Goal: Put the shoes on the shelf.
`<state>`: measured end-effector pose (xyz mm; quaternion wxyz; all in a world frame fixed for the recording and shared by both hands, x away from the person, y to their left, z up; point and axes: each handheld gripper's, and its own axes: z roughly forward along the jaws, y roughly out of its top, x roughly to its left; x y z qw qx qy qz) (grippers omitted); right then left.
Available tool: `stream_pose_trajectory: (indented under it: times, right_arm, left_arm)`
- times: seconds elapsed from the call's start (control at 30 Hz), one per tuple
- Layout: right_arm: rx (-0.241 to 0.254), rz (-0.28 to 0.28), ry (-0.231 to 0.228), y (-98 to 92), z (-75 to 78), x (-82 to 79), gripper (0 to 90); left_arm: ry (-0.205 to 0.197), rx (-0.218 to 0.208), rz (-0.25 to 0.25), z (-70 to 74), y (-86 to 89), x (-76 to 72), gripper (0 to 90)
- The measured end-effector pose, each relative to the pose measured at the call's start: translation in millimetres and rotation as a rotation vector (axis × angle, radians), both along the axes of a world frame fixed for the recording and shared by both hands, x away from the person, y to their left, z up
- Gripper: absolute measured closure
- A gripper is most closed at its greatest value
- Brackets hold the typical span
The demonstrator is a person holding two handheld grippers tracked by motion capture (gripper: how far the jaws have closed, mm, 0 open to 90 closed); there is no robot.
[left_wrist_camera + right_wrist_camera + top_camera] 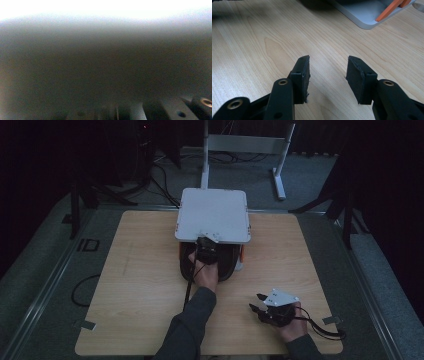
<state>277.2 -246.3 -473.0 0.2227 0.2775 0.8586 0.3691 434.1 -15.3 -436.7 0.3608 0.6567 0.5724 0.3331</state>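
Observation:
A white box-like device with a flat square top (215, 212) stands at the middle back of the wooden table (135, 285). Below the top is a dark rounded part (229, 265) and an orange piece (242, 254). My left gripper (206, 249) reaches in under the front edge of that top, where its jaws are hidden. The left gripper view is a dark blur with bright light along its top edge. My right gripper (256, 301) rests low at the table's front right. It stands open (328, 63) with bare wood between its pads. The device's grey base (362, 12) and orange piece (390, 11) lie ahead of it.
A white metal stand (245, 145) and loose cables (165, 185) sit on the grey floor behind the table. A dark tripod leg (75, 205) stands at the left and another (347, 215) at the right. Cables trail from both grippers across the table.

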Motion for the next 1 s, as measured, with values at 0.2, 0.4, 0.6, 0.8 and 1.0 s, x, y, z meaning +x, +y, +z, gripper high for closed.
stream_pose_trajectory:
  times: [0.2, 0.4, 0.6, 0.8, 1.0]
  right_arm:
    - [-0.004, -0.001, -0.002, -0.5, 0.3, -0.8, 52.9]
    - [-0.009, 0.002, -0.003, -0.4, 0.0, -2.6, 51.8]
    - [-0.010, -0.004, -0.006, -1.4, -0.4, -3.2, 51.1]
    - [-0.011, -0.010, -0.004, -2.2, -0.3, -3.7, 50.8]
    - [-0.009, -0.015, -0.007, -3.6, 0.2, -2.8, 50.8]
  left_arm:
    - [-0.037, 0.010, 0.037, 0.2, -7.6, 7.0, 72.3]
    - [-0.046, 0.013, 0.009, 1.9, -7.2, 4.0, 54.2]
    - [-0.032, -0.006, -0.072, 6.7, 7.0, -19.8, 46.3]
    - [-0.026, -0.037, -0.212, 14.3, 32.9, -45.7, 44.4]
    - [-0.018, -0.062, -0.278, 14.6, 71.4, -67.3, 44.2]
